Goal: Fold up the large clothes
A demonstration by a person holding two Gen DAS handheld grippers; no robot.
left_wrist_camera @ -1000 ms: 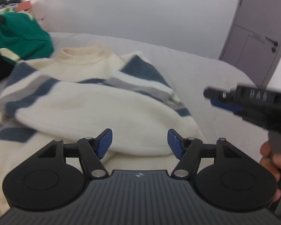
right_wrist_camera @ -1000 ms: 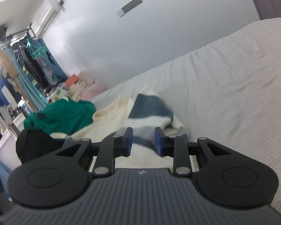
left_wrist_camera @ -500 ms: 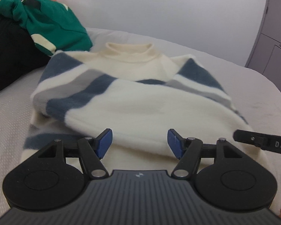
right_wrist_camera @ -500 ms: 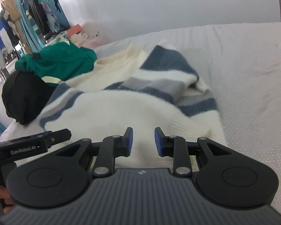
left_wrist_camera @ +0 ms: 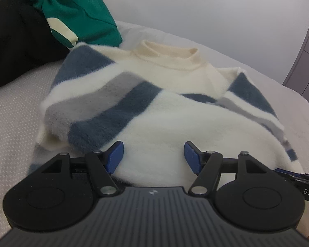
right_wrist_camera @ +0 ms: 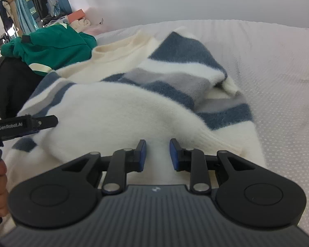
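Lying on the bed, a striped sweater is approached by the left gripper, jaws wide, and right gripper, jaws narrow, both empty; folded-in sleeves could be dislodged if only one layer is grabbed.

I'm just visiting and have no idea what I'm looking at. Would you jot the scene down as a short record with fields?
Surface: bed with a white cover
Main garment: cream sweater with blue and grey stripes, sleeves folded across the body
Other clothes: green sweatshirt resting on a black garment, beyond the collar
Left gripper: open, above the near hem, holding nothing
Right gripper: narrow gap, nothing gripped
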